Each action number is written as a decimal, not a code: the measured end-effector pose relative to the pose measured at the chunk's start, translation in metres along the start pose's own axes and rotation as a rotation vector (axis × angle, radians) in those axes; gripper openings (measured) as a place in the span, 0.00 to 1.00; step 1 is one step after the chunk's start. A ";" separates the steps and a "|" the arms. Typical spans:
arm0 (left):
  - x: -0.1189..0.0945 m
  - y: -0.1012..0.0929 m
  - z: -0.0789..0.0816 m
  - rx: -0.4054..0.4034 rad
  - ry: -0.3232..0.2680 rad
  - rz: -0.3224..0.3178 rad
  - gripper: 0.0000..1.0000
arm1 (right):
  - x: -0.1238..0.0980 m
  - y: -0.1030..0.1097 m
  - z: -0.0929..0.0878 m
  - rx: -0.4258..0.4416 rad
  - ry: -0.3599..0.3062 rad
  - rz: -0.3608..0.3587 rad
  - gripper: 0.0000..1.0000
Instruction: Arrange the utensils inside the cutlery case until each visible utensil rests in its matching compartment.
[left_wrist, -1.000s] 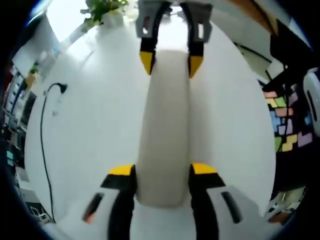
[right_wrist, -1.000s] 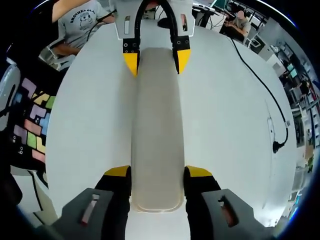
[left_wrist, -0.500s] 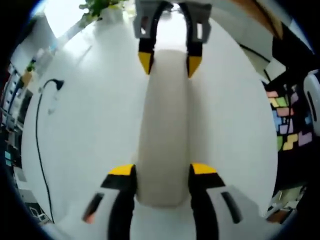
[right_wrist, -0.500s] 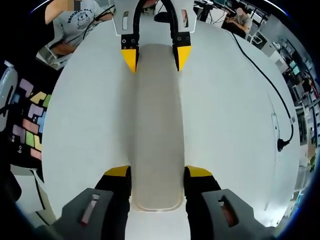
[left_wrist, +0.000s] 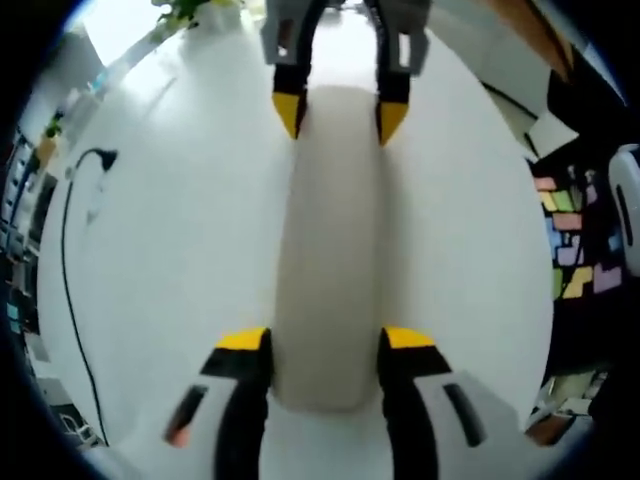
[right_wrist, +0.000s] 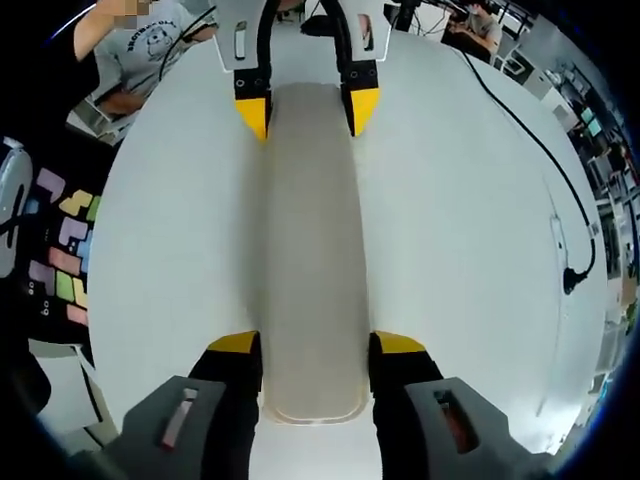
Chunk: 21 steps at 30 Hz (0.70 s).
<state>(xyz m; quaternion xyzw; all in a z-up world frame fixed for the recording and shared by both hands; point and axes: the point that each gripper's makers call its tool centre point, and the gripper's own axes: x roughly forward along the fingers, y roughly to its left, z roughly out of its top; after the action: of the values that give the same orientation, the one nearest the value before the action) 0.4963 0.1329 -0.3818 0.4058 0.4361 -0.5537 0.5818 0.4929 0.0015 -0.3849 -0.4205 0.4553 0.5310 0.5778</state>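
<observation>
Left gripper view: left tool (left_wrist: 327, 338) clamps one end of the long beige closed cutlery case (left_wrist: 330, 230). Right gripper view: right tool (right_wrist: 312, 343) clamps the other end (right_wrist: 310, 250) — jaws against both sides. Case spans between both tools over the white bench (right_wrist: 170, 210); black cable (right_wrist: 530, 140) well apart.
</observation>
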 end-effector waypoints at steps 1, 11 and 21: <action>0.000 0.000 0.000 0.001 0.003 0.000 0.45 | 0.000 0.000 -0.001 0.003 0.001 0.000 0.44; -0.001 0.005 -0.001 -0.022 -0.065 0.006 0.46 | -0.001 -0.004 -0.003 0.019 -0.057 -0.017 0.52; -0.004 0.012 -0.014 -0.040 -0.041 0.028 0.72 | -0.009 -0.006 -0.016 0.065 -0.071 -0.036 0.70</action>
<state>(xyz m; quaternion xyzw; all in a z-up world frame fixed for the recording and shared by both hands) 0.5071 0.1478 -0.3816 0.3887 0.4294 -0.5450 0.6062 0.4971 -0.0164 -0.3793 -0.3907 0.4440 0.5201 0.6162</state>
